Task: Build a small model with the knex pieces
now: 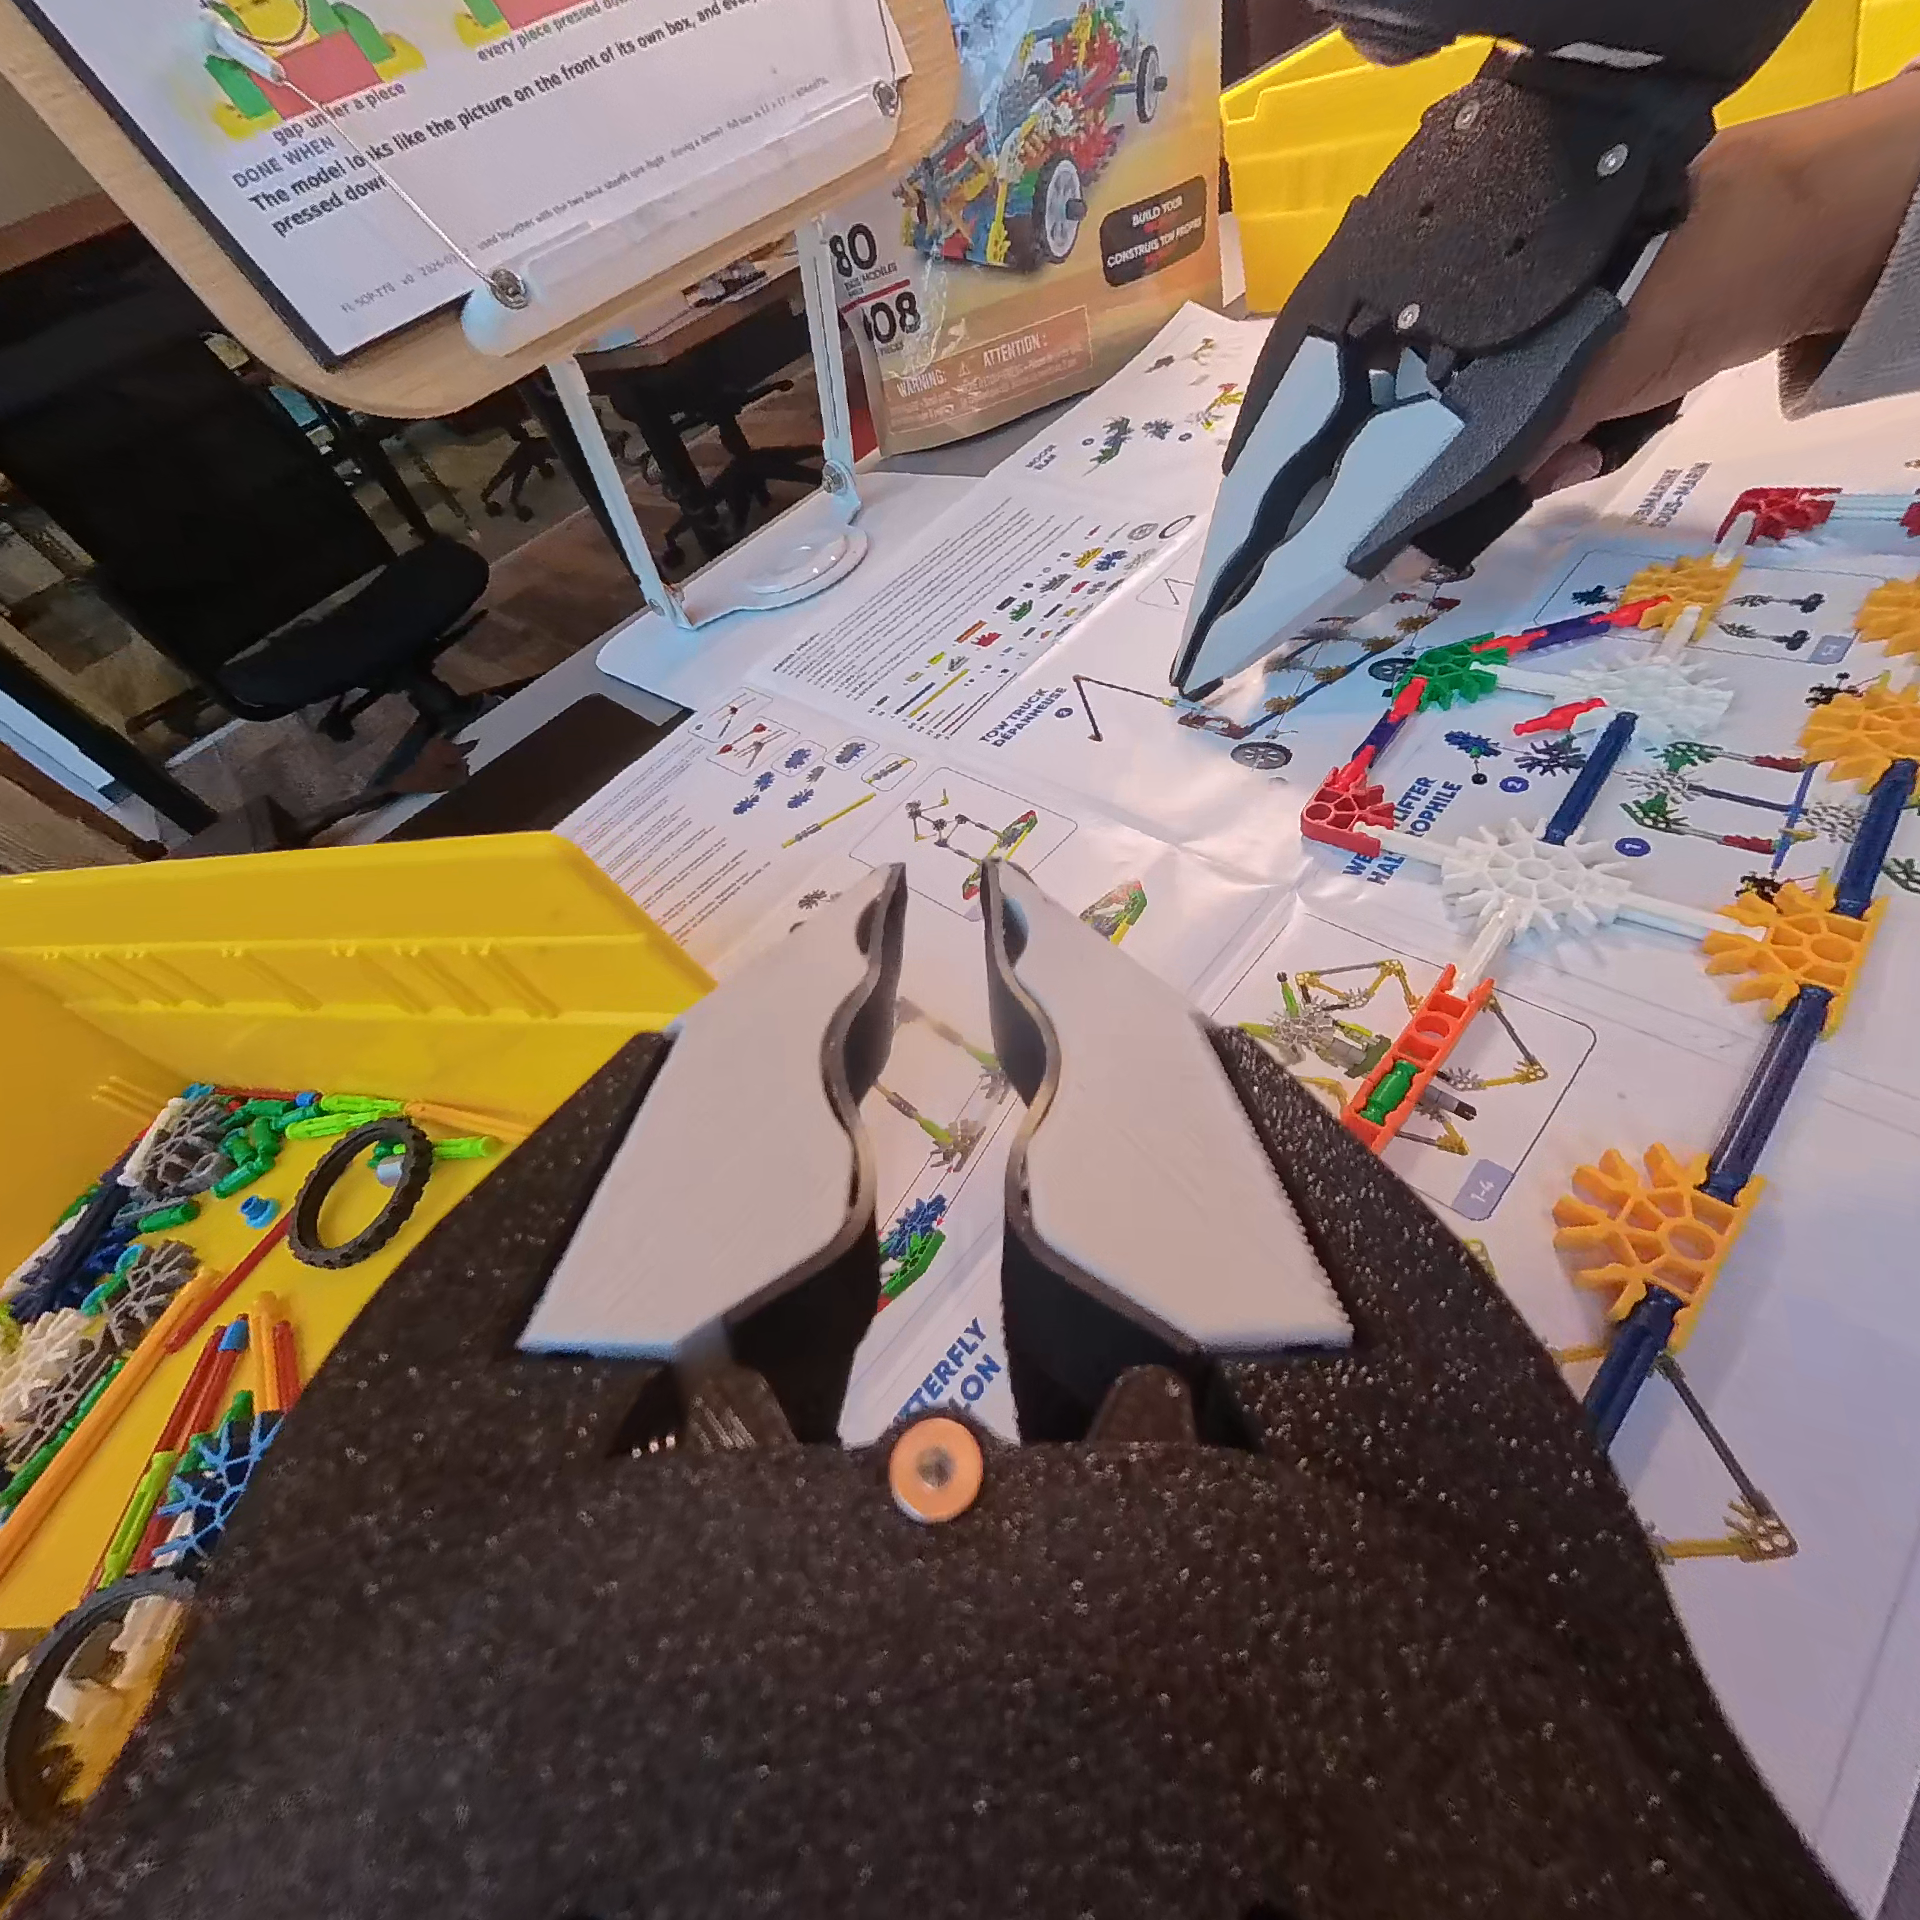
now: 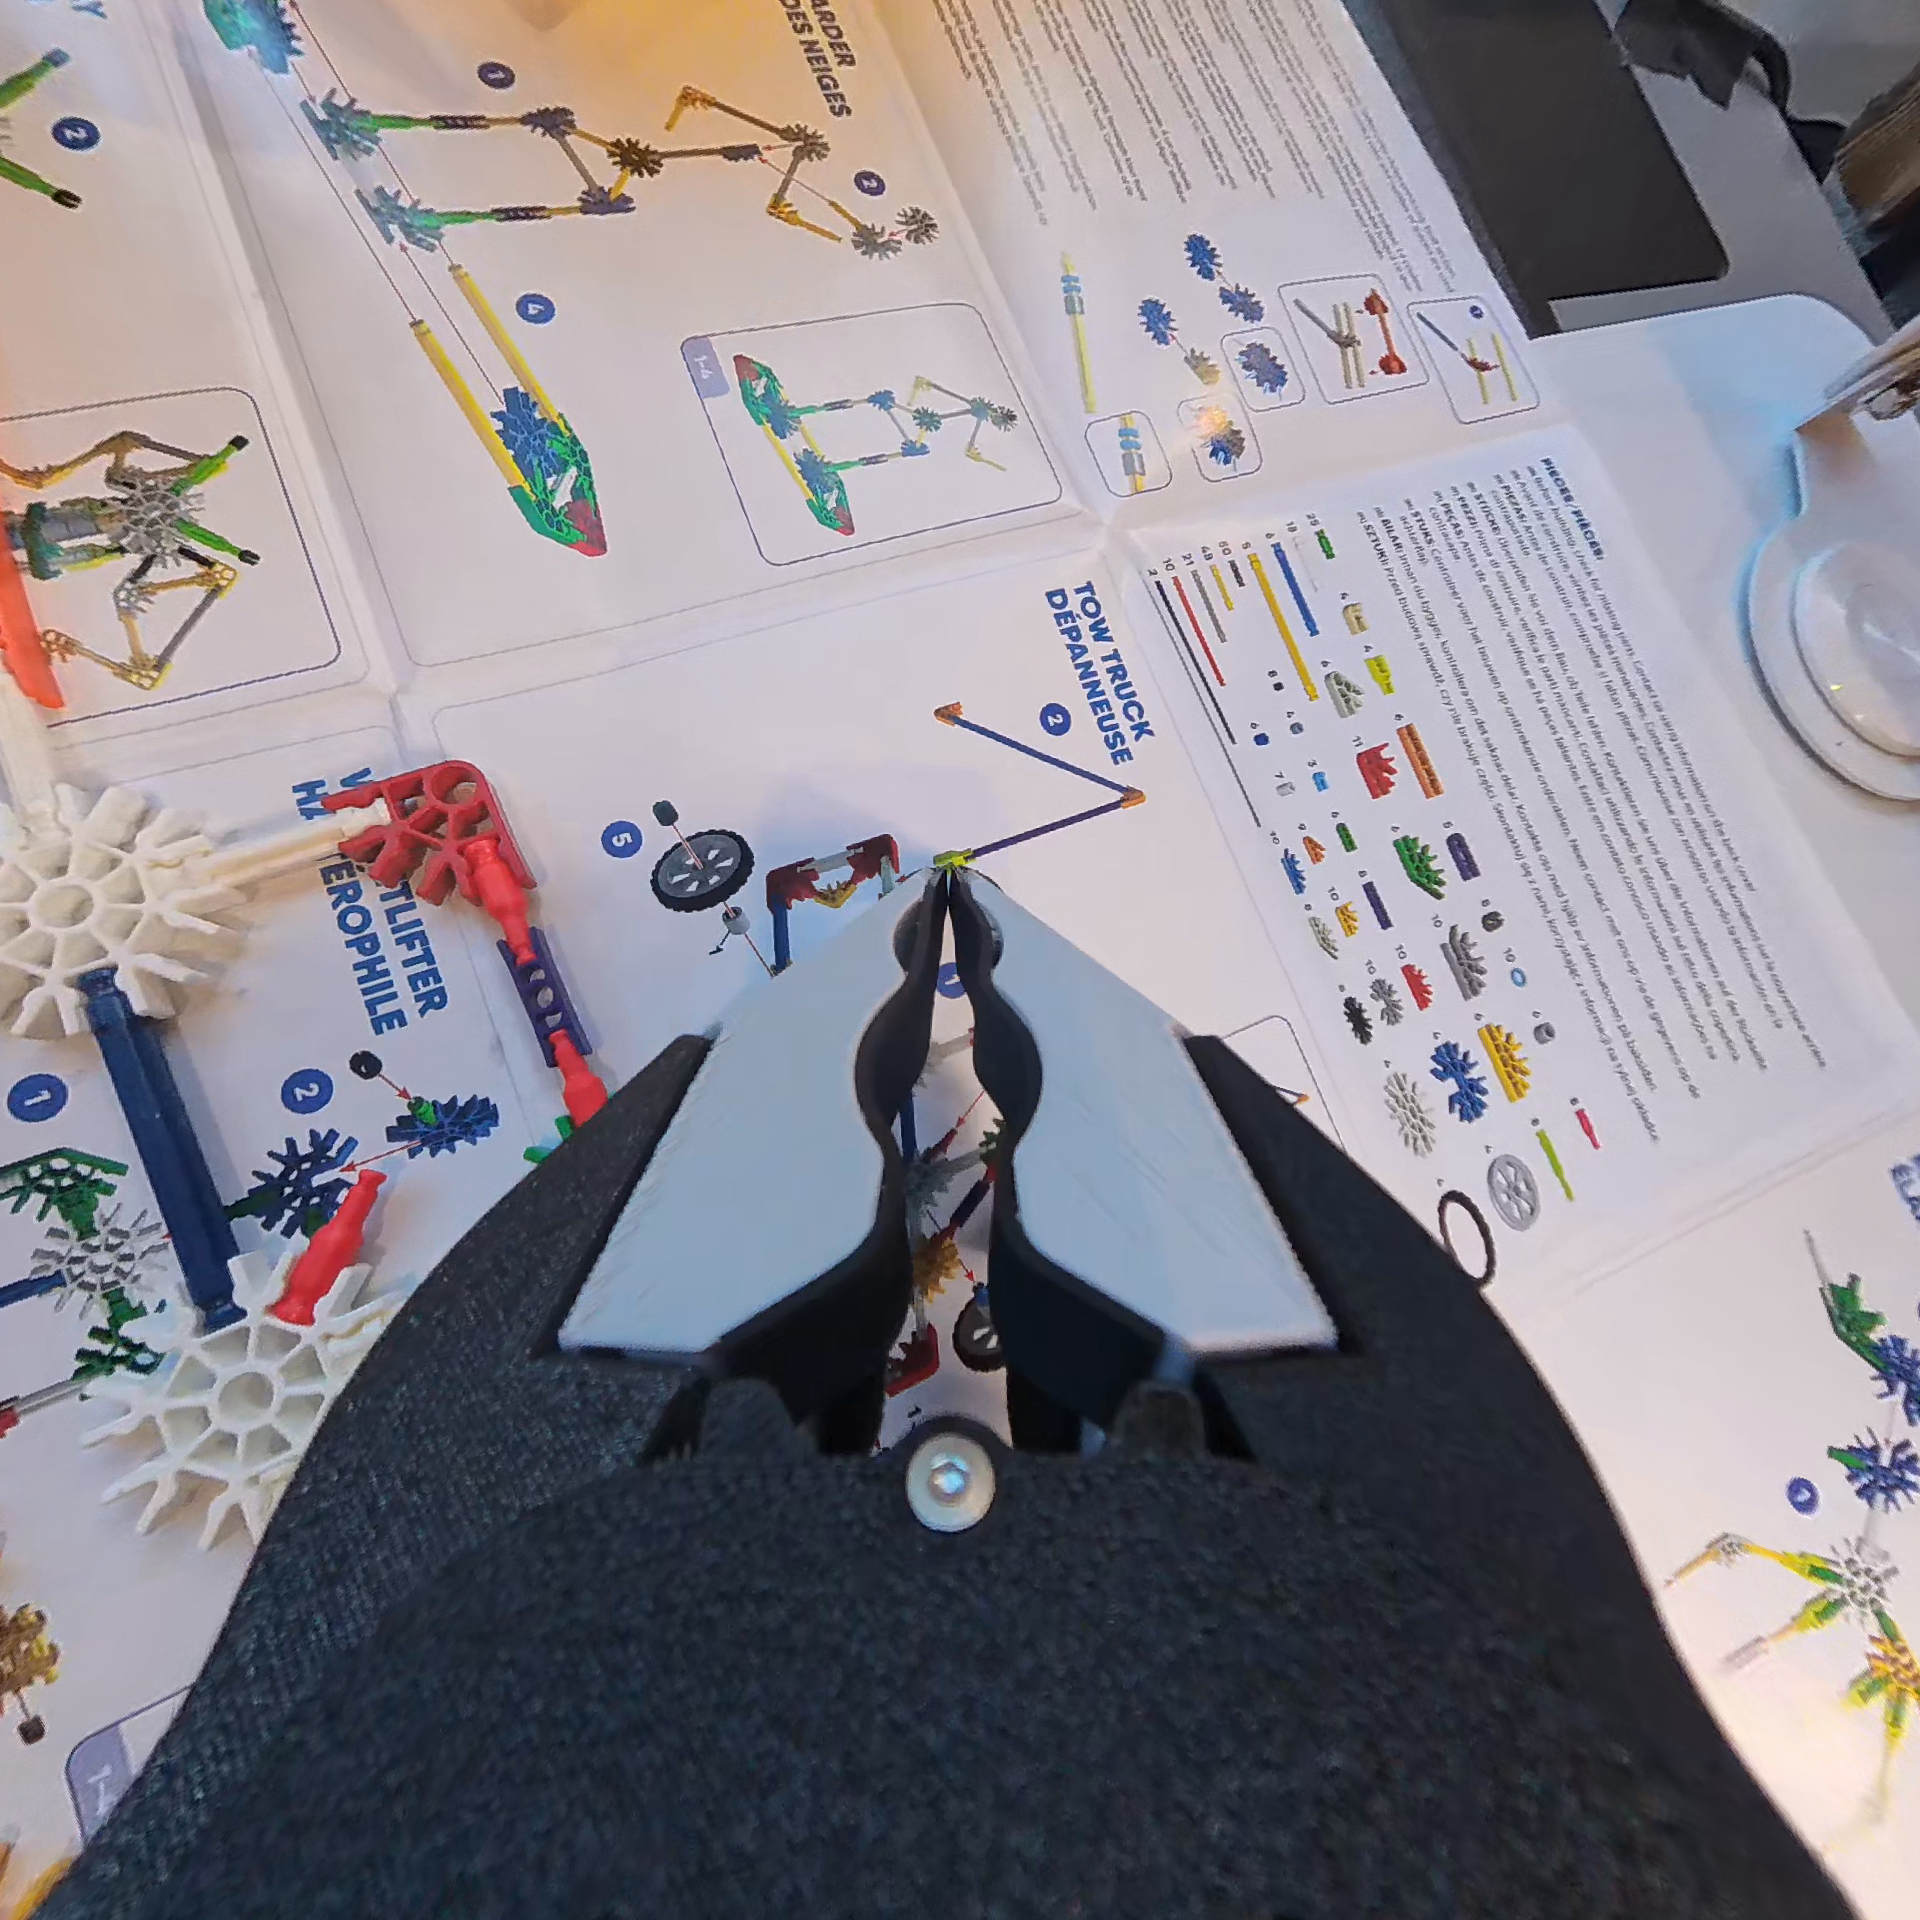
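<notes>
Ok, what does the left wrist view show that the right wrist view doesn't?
Only the left wrist view shows the yellow bin of loose pieces with a black tyre ring, the toy box, the tilted stand with an instruction card, the orange connectors, and the left claw, slightly open and empty.

Only the right wrist view shows the sheet's parts chart.

Both show the right claw, tips closed on the instruction sheet, the red corner connector, white snowflake connectors and the stand's white base.

2 yellow bins [image 1: 312, 935] | 2 hand-held grippers [image 1: 940, 883] | 1 instruction sheet [image 2: 1039, 644]
</notes>
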A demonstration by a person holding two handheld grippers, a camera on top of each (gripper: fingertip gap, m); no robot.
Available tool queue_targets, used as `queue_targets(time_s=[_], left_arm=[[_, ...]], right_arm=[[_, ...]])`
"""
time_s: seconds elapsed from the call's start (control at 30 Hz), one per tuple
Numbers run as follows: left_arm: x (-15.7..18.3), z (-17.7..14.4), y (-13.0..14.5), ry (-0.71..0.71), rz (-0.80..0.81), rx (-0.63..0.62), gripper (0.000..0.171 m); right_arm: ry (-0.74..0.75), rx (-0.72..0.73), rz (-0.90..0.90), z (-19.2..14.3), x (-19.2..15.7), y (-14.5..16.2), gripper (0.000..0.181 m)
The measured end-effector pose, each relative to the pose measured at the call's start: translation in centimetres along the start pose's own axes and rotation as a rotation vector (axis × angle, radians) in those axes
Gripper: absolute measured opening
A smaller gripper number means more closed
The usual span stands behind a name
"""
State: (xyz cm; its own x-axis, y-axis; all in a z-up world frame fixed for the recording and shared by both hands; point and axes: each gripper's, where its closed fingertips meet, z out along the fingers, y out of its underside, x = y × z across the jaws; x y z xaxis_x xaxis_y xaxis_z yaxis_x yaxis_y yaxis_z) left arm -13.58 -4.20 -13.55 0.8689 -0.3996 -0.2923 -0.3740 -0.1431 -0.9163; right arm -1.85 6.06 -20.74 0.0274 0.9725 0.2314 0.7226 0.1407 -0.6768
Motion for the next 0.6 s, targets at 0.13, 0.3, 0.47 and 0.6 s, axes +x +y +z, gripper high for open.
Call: queue_targets(time_s=[0.13, 0.3, 0.47, 0.6], left_arm=[[-0.4, 0.3, 1.0, -0.027, 0.005, -0.069, 0.010], [-0.9, 0.1, 1.3, -0.044, -0.033, -0.085, 0.012], [-1.5, -0.2, 1.1, -0.044, -0.098, -0.064, 0.018], [-1.8, -0.3, 1.1, -0.059, -0.112, -0.064, 0.026]], right_arm=[[0.008, -0.007, -0.015, 0.0, -0.1, 0.1, 0.000], [0.012, 0.000, -0.012, 0.0, 0.0, 0.1, 0.000], [0.026, 0.001, -0.023, 0.0, 0.0, 0.1, 0.000], [0.038, 0.006, -0.033, 0.0, 0.0, 0.1, 0.000]])
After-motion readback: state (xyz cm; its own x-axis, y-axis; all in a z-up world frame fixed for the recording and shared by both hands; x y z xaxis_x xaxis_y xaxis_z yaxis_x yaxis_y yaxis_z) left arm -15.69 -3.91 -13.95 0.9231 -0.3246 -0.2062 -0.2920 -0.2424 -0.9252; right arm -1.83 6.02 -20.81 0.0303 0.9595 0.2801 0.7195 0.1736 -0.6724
